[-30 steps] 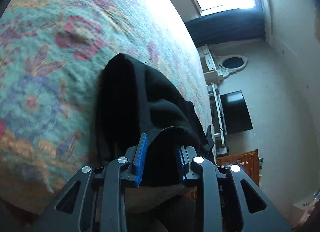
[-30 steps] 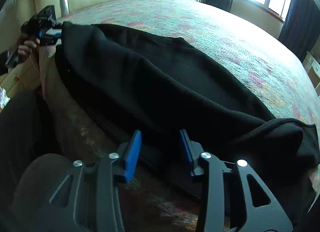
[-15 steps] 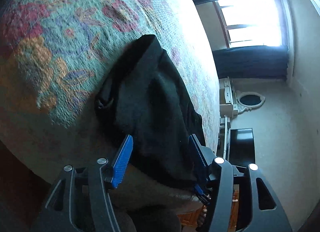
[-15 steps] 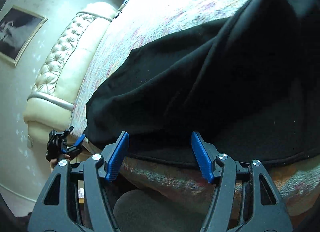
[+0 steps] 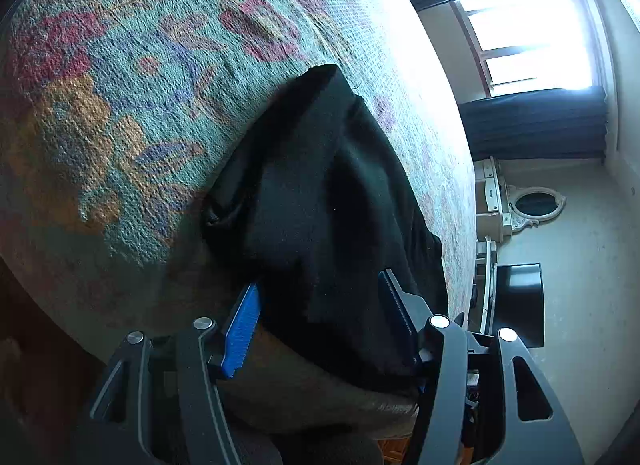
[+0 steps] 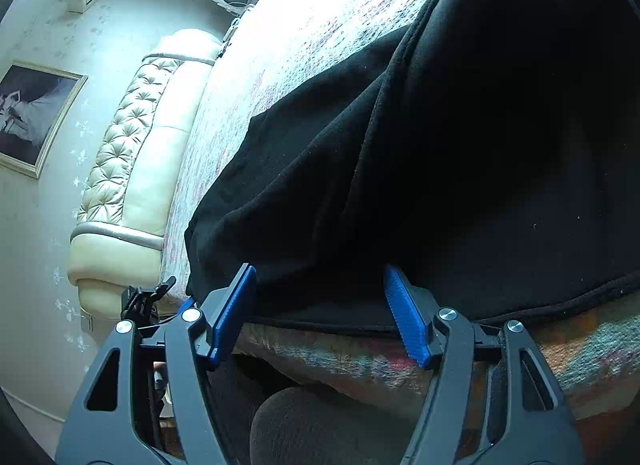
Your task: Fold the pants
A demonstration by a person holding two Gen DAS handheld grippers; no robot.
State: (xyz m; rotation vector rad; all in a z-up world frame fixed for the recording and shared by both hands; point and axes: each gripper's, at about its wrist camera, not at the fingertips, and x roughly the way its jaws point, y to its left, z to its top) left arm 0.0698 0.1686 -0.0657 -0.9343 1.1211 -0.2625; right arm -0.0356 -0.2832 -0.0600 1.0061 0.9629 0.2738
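Observation:
Black pants (image 5: 320,205) lie along the near edge of a bed with a floral bedspread (image 5: 120,105), one end draping over the edge. My left gripper (image 5: 320,301) is open, its blue pads on either side of the hanging end of the fabric. In the right wrist view the pants (image 6: 440,165) fill most of the frame, bunched and folded lengthwise. My right gripper (image 6: 320,289) is open, its blue pads astride the lower hem at the bed edge. The left gripper (image 6: 148,301) shows small at the far end of the pants.
A cream tufted headboard (image 6: 128,169) stands at the far end of the bed. A framed picture (image 6: 32,113) hangs on the wall. A window with dark curtains (image 5: 532,121), a white dresser with mirror (image 5: 520,209) and a black screen (image 5: 520,305) lie beyond the bed.
My left gripper let go of the pants end and opened wide. My right gripper opened wider and moved in close to the hem at the bed edge.

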